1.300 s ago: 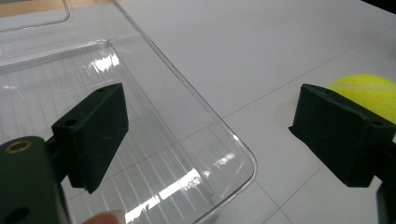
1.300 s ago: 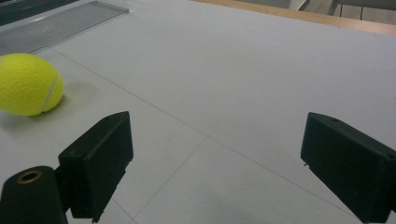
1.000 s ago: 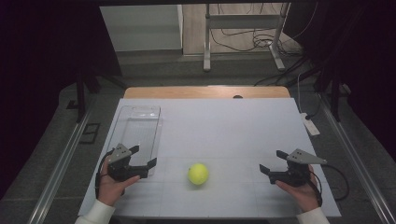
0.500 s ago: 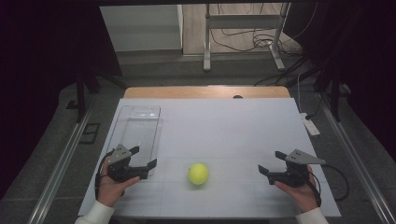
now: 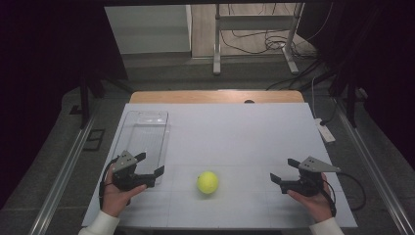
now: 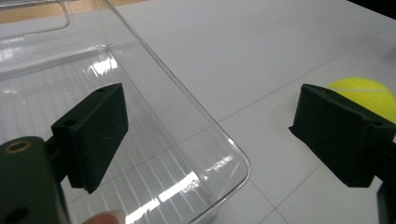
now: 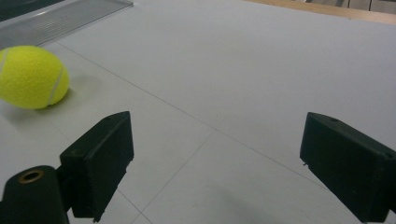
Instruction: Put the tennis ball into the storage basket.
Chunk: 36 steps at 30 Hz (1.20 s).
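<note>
Left tongs point(image 5: 150, 164): jaws apart, nothing between the pads. My left hand point(image 5: 117, 193) holds them low over the near left part of the table point(image 5: 244, 127). In the left gripper view they point(image 6: 205, 135) straddle the near corner of the clear tray point(image 6: 154, 140): one jaw sits over the ribbed tray floor, the other over bare table outside the rim. No contact with the tray that I can see.

Right tongs point(image 5: 284, 170): jaws also apart, empty. My right hand point(image 5: 313, 198) holds them near the table's near right side, jaws pointing in toward the middle. In the right gripper view they point(image 7: 215, 154) have bare white tabletop between them.

Tennis ball point(image 5: 207, 182): sits on the table between the two tongs, closer to the left pair, touching neither. From the left tongs it point(image 6: 362, 93) peeks out just behind the outer jaw. From the right tongs it point(image 7: 31, 77) is ahead and off past one jaw, with the tray edge point(image 7: 65, 18) beyond it.
</note>
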Motion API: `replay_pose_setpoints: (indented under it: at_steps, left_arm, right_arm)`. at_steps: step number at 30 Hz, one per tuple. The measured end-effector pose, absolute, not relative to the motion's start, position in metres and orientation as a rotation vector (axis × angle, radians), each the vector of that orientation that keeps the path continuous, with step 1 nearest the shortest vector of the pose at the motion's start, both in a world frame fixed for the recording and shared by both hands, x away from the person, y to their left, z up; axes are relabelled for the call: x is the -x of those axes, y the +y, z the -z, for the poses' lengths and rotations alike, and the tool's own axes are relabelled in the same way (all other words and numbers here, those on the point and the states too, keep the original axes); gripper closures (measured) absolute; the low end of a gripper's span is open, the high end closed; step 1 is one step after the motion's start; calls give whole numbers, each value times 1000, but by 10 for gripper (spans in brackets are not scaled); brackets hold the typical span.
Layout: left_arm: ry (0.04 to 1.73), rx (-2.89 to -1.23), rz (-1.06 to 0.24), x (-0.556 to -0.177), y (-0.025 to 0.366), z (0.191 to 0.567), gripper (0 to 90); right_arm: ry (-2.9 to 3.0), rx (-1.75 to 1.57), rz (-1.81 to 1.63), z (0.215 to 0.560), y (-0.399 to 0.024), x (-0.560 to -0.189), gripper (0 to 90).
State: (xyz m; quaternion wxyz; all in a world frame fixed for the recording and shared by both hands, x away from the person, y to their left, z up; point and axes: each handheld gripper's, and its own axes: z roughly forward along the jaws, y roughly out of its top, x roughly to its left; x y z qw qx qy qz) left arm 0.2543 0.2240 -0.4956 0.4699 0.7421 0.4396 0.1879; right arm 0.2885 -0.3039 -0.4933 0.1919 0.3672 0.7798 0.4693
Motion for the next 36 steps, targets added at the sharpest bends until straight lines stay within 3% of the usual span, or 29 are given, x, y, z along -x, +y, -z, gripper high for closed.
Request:
replay_pose_setpoints:
  at_steps: [36]
  left_arm:
    - [1030, -1877, -389, -262, 202, 479, 118]
  right_arm:
    - [2200, -1017, -1303, 496, -303, -290, 109]
